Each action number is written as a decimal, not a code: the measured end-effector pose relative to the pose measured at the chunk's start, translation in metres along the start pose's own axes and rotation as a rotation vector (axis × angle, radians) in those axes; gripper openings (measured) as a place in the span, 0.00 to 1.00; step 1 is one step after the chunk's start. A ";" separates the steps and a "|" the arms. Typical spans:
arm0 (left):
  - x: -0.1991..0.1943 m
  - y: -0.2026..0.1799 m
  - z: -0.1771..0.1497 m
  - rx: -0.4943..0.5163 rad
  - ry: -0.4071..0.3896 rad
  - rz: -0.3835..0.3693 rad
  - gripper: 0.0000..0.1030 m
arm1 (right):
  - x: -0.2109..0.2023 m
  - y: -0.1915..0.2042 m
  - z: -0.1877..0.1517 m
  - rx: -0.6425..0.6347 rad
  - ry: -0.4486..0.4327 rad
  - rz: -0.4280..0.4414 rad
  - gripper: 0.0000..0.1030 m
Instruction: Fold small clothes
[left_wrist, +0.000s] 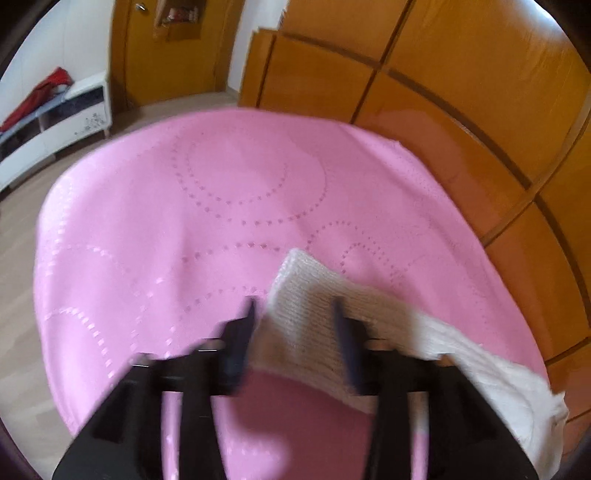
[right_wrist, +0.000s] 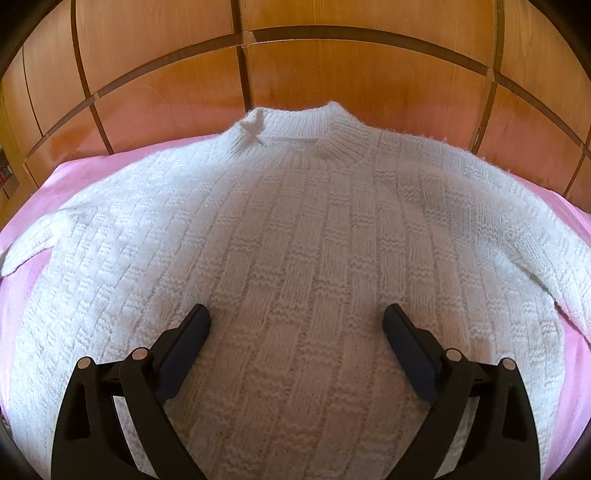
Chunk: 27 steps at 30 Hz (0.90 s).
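Note:
A white knitted sweater (right_wrist: 303, 236) lies flat, front up, on a pink bedspread (right_wrist: 92, 162), its collar toward the wooden wardrobe. My right gripper (right_wrist: 297, 317) is open above the sweater's lower middle and holds nothing. In the left wrist view one sleeve of the sweater (left_wrist: 306, 295) stretches across the pink bedspread (left_wrist: 184, 206), and its cuff lies between the fingers of my left gripper (left_wrist: 293, 308). The left jaws stand apart around the cuff; the view is blurred, so I cannot tell whether they touch it.
A wooden wardrobe (right_wrist: 295, 74) stands close behind the bed and runs along its right side in the left wrist view (left_wrist: 461, 92). A white low shelf (left_wrist: 55, 118) with a red cloth (left_wrist: 40, 96) stands on the floor at far left, beside a wooden door (left_wrist: 166, 48).

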<state>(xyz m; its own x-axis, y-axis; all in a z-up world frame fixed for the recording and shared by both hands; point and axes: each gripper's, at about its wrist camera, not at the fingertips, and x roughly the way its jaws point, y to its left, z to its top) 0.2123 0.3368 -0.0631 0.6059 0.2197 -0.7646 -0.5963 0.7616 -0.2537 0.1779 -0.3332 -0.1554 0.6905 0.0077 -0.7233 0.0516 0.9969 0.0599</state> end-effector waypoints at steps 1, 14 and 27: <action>-0.010 -0.001 -0.004 -0.011 -0.015 -0.022 0.55 | 0.000 0.000 0.000 0.000 0.000 0.000 0.92; -0.039 -0.114 -0.120 0.124 0.317 -0.631 0.55 | -0.002 -0.001 0.000 0.006 -0.006 0.002 0.92; 0.031 -0.149 -0.119 -0.099 0.241 -0.512 0.22 | -0.002 -0.004 -0.001 0.019 -0.014 0.016 0.93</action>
<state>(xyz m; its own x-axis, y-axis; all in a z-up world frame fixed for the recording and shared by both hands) 0.2573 0.1575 -0.1193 0.7000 -0.3160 -0.6404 -0.3122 0.6711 -0.6724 0.1759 -0.3366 -0.1553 0.7010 0.0220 -0.7129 0.0547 0.9949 0.0844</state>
